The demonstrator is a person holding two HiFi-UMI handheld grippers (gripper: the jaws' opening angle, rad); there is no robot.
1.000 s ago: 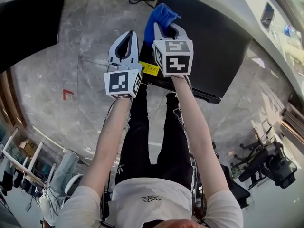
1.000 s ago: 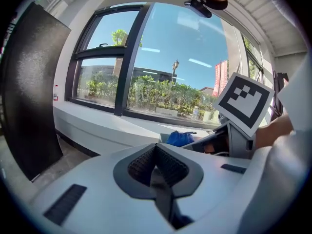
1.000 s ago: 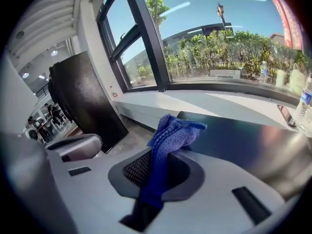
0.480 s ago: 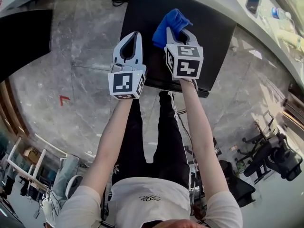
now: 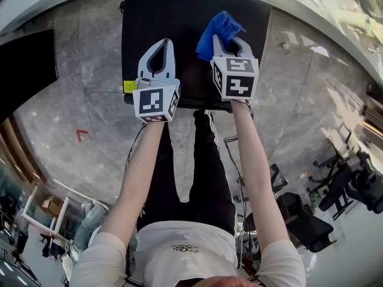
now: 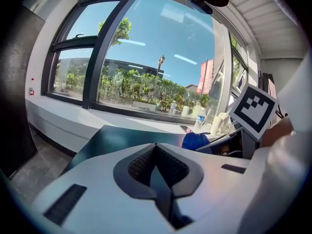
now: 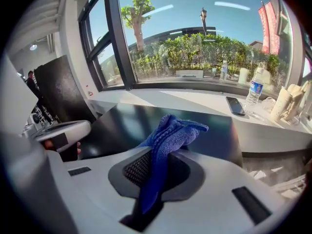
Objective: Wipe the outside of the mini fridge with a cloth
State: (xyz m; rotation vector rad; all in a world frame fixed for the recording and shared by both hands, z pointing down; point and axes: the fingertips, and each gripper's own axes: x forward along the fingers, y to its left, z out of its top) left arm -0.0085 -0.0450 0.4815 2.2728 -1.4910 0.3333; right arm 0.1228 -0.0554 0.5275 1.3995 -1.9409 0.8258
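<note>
The black mini fridge [image 5: 185,34] stands on the floor in front of me, its flat dark top [image 7: 131,123] under both grippers. My right gripper [image 5: 229,37] is shut on a blue cloth [image 5: 219,31] that bunches out above its jaws [image 7: 168,135]. It hangs over the right half of the fridge top. My left gripper [image 5: 157,51] hovers over the left half with its jaws shut and nothing between them; from its own view [image 6: 157,152] the blue cloth [image 6: 196,141] shows to the right.
A white window sill [image 7: 195,99] runs behind the fridge, with a phone [image 7: 235,106] and a water bottle [image 7: 255,92] on it. Another black cabinet [image 5: 24,70] stands to the left. The floor is grey marble [image 5: 78,106]. Office chairs [image 5: 353,187] sit at the right.
The fridge has come squarely under both grippers as I moved closer to it. The right gripper still grips the cloth; the left stays shut.
</note>
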